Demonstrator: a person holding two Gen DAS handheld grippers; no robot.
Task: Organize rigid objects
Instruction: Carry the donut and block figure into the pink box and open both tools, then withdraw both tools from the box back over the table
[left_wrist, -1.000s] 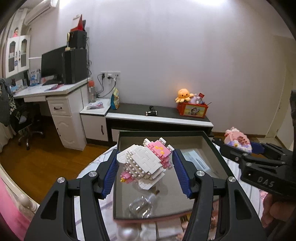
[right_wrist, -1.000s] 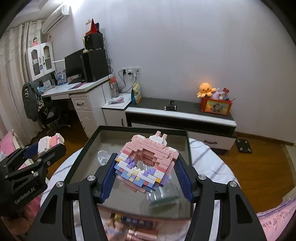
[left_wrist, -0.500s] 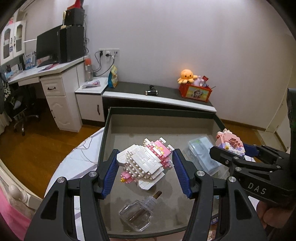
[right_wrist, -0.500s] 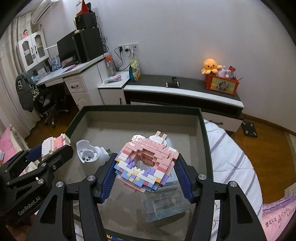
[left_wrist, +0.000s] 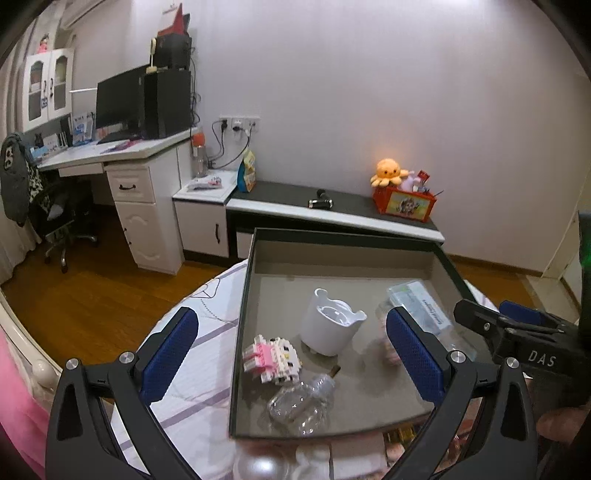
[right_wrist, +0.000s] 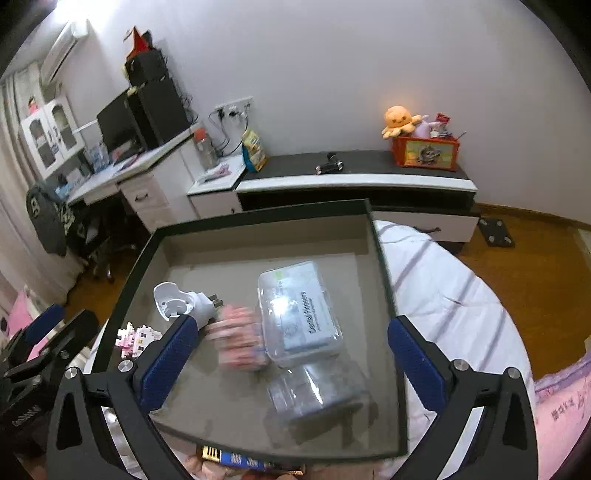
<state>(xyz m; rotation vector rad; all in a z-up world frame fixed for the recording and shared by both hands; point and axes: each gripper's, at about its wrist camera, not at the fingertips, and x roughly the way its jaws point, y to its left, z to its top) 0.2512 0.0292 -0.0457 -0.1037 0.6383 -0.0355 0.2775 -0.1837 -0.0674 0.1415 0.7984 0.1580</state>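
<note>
The white and pink brick toy (left_wrist: 272, 358) lies on its side in the dark tray (left_wrist: 240, 325), near the tray's left wall and just beside the white cup thing (left_wrist: 330, 322). A clear little bottle (left_wrist: 301, 400) lies next to it, closer to me. My left gripper (left_wrist: 291, 354) hangs over that spot. Its jaws are opening, they stand wide, and nothing is pinched between them.

My right gripper (right_wrist: 291, 354) is opening too, with wide jaws over the tray. The other brick toy (right_wrist: 238, 341), pink with purple bits, is below it and looks blurry, so I think it is dropping or rolling. It sits right by the clear box (right_wrist: 299, 314) with the label. Nothing is pressed by the blue pads (right_wrist: 168, 363).

I think both toys are light and hard, but they can break. They are made of many tiny bricks stuck together, and little ears or feet could snap off. A hard squeeze or a long fall could knock bits loose. If I pick the white one up again, I would hold it across its fat middle, on two flat sides, not by the small pink parts. The bumpy sides should keep it from slipping.

The clear box looks smooth and may slide.
</note>
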